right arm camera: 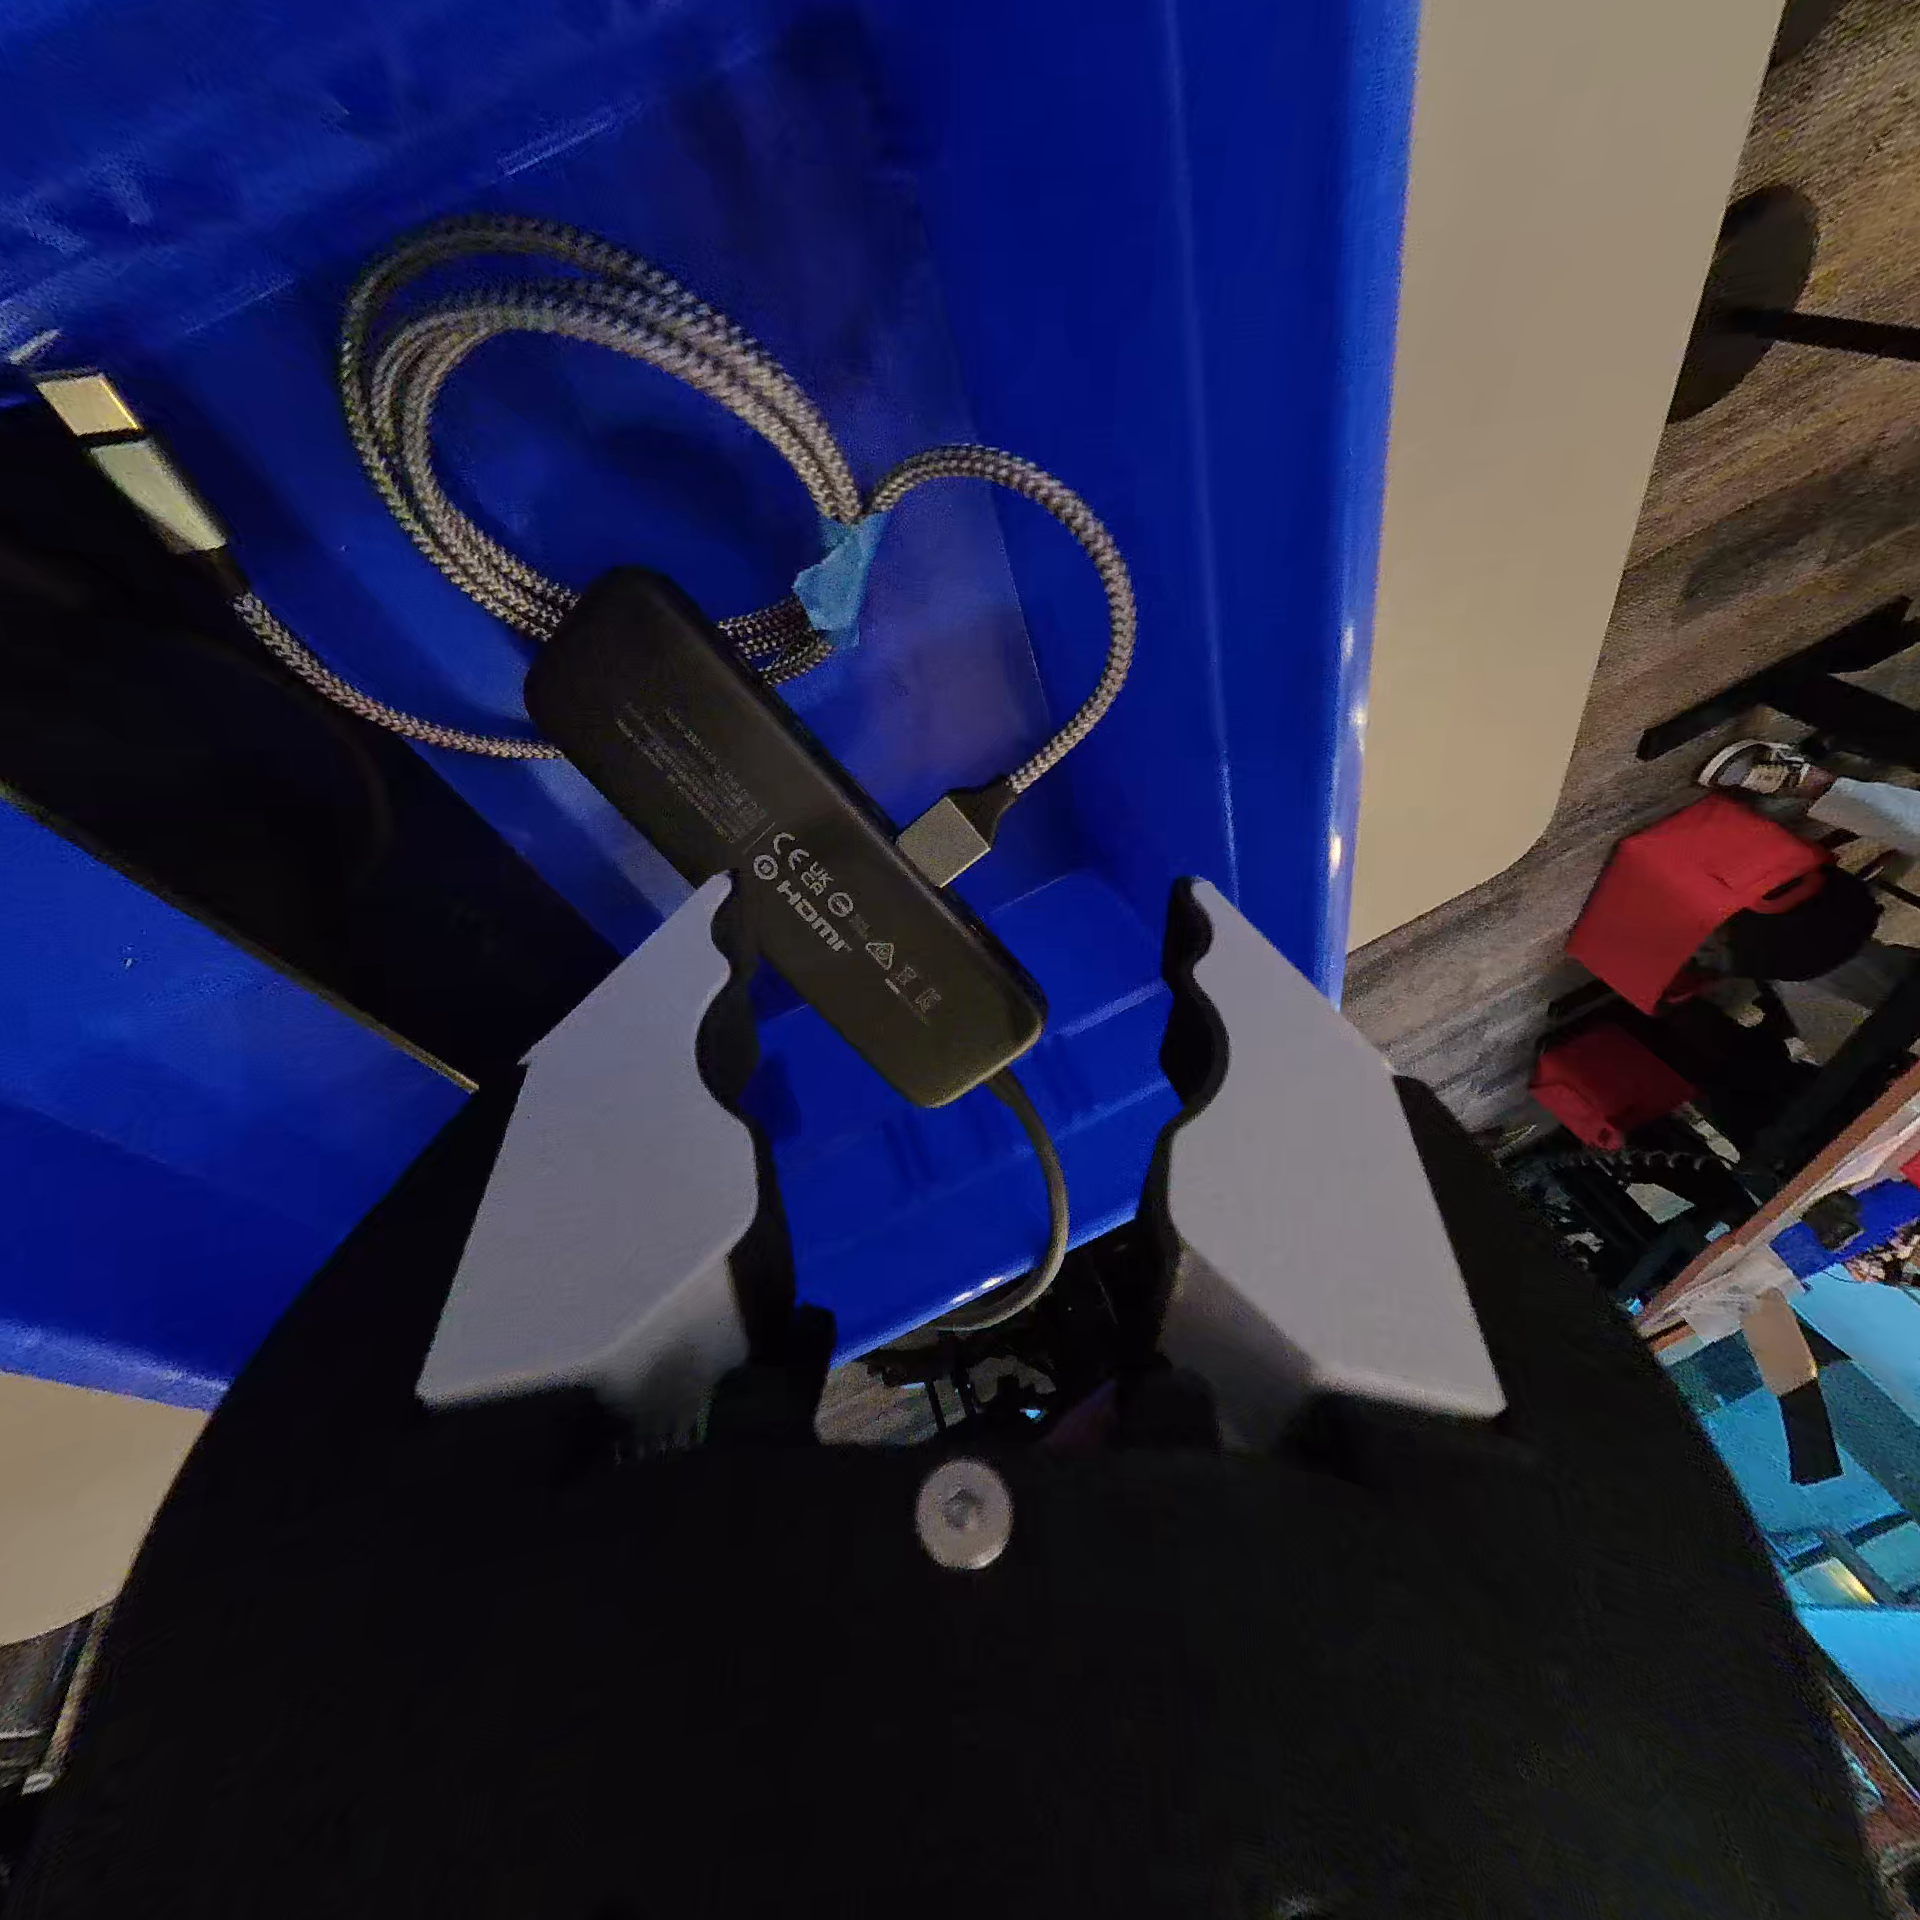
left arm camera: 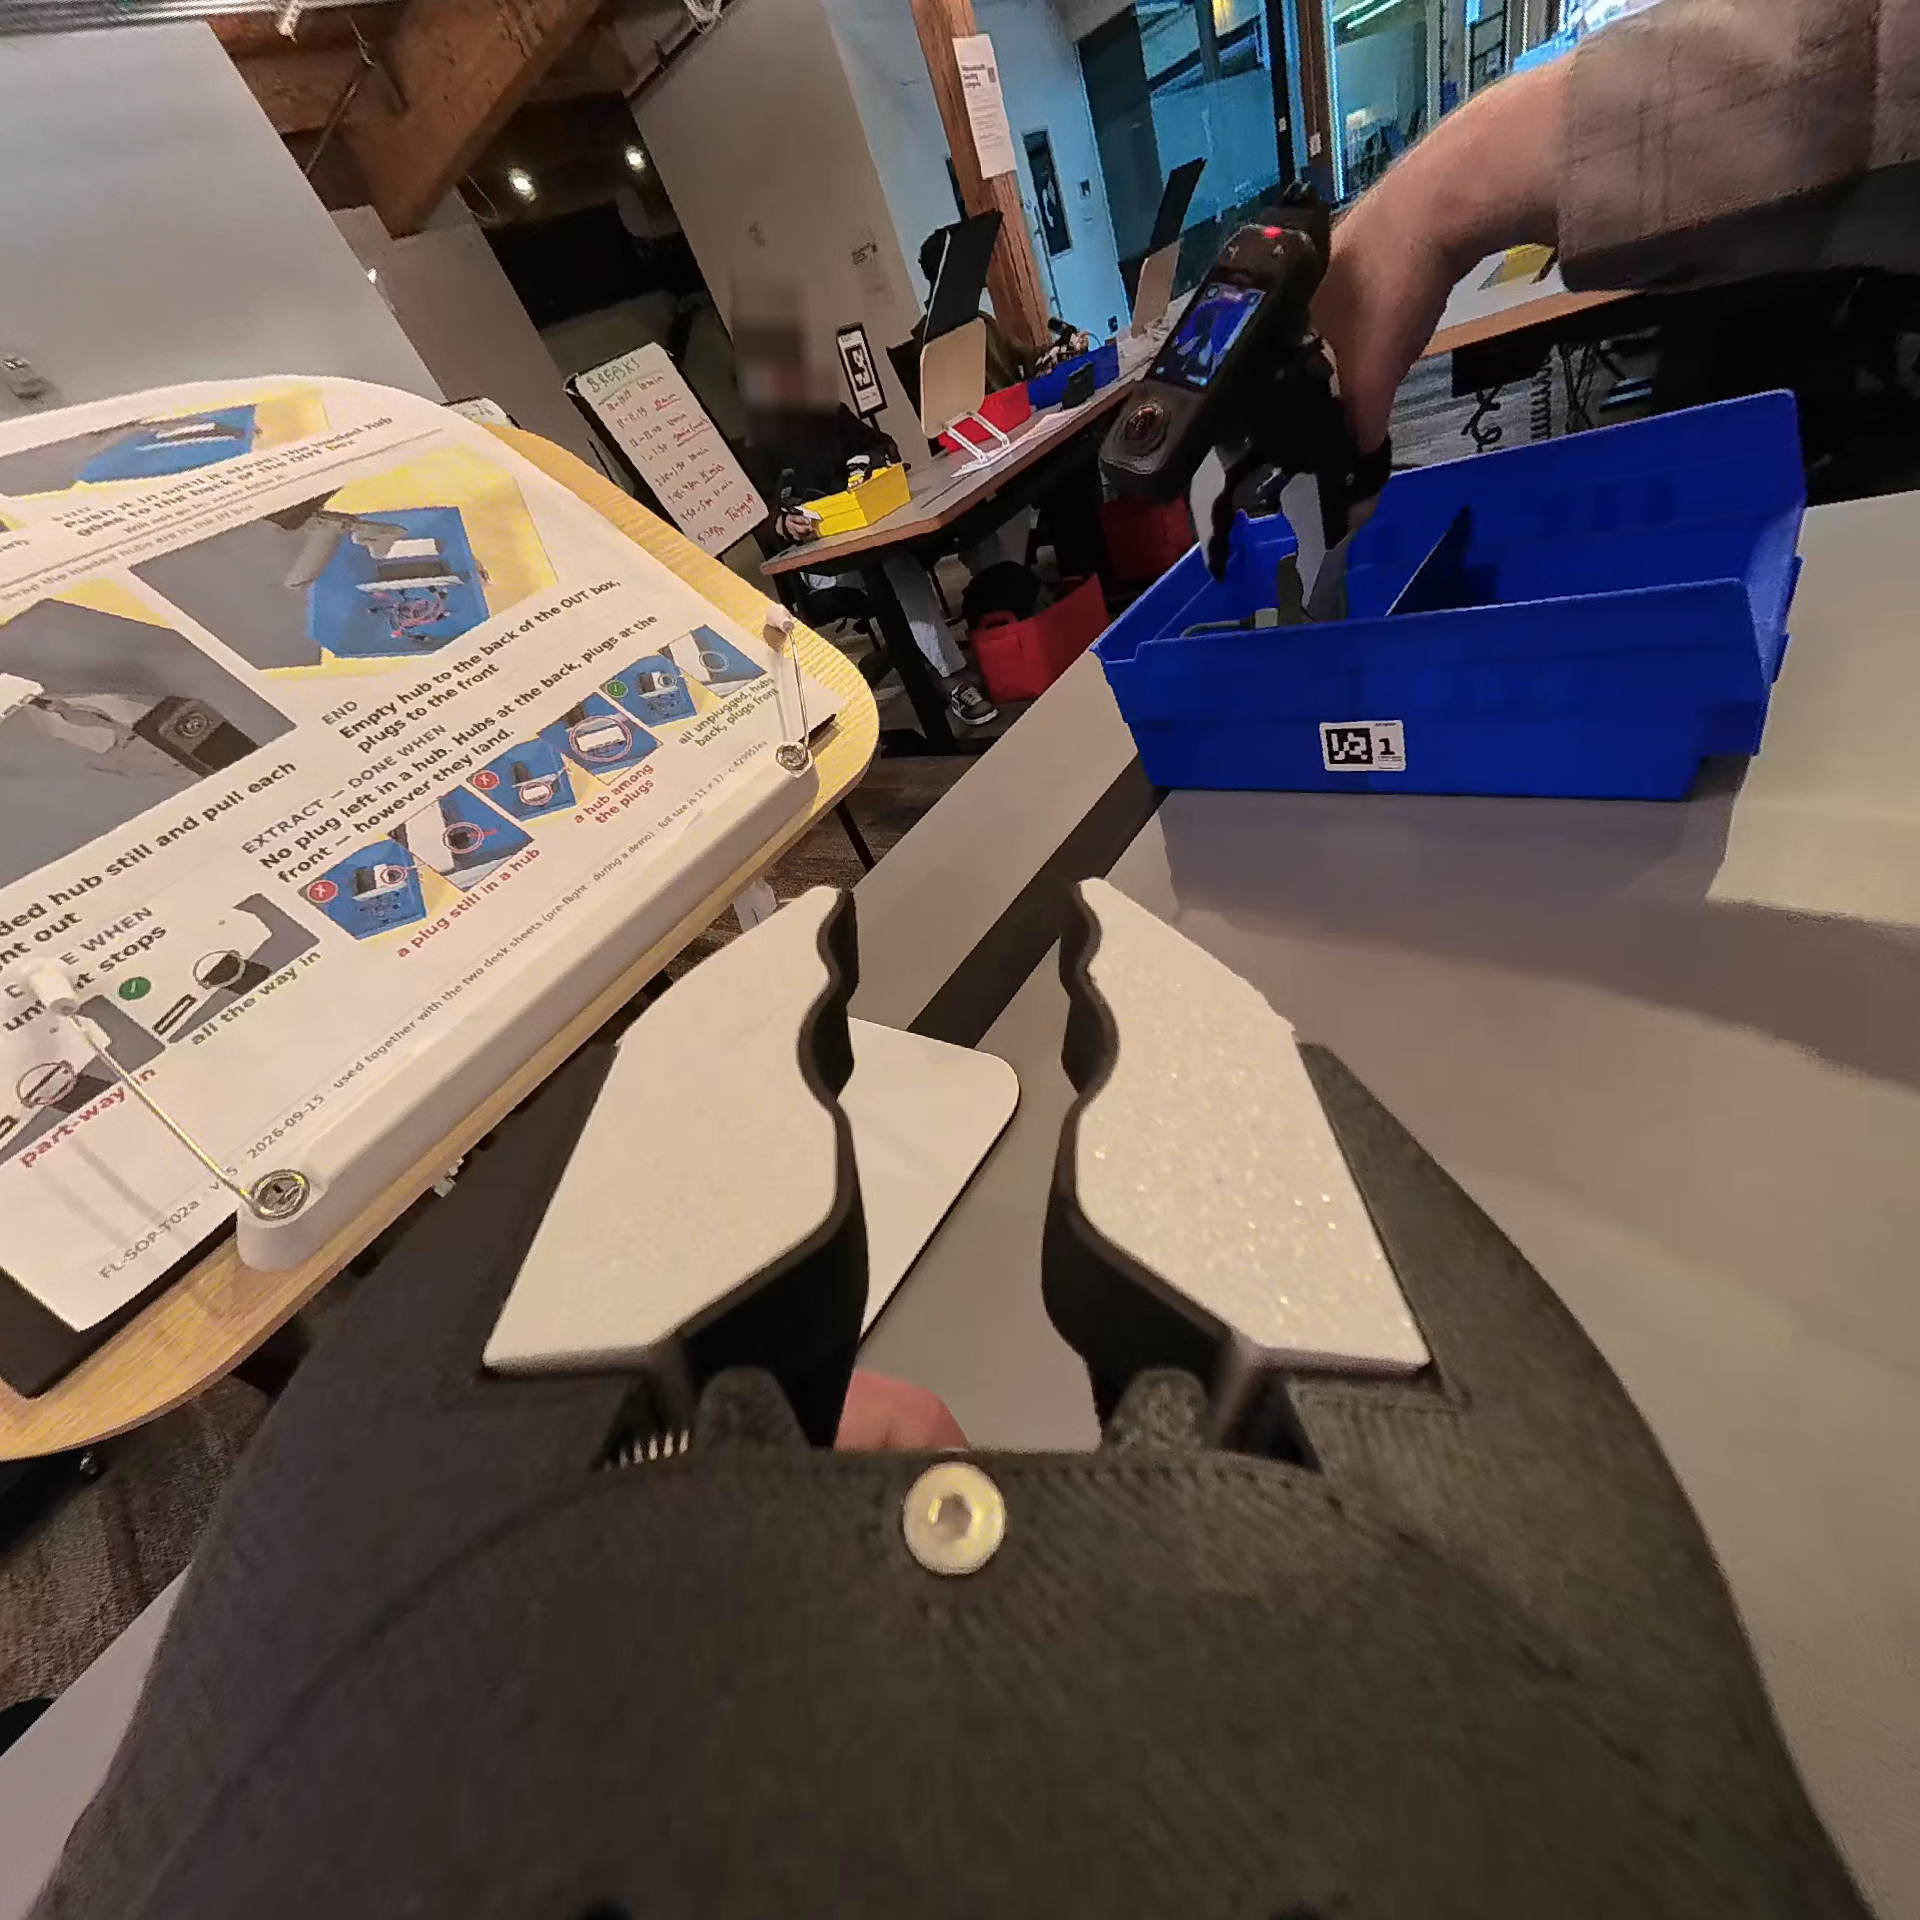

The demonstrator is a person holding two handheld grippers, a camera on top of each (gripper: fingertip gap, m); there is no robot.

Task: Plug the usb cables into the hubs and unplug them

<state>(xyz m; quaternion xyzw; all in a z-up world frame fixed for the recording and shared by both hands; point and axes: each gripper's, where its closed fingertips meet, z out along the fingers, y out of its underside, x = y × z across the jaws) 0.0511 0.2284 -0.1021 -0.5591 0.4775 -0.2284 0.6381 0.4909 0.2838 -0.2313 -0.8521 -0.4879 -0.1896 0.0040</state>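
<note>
Early stage: braided grey USB cable [right arm camera: 1049, 665] sat plugged into flat black hub [right arm camera: 790, 842] in blue plastic bin [right arm camera: 1195, 416], unplugging left; right gripper [right arm camera: 956, 914] jaws spread around hub, left gripper [left arm camera: 956, 925] jaws spread, empty.

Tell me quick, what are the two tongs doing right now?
Left tongs: open, holding nothing, above the grey table.
Right tongs: open, over the black hub in the blue bin, not gripping.

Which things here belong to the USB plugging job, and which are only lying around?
Job:
dark hub
braided cable, one plug in the hub
blue bin
right gripper, open at the hub
left gripper, open, empty

Not needed:
instruction sheet on its wooden stand
red bags
</note>
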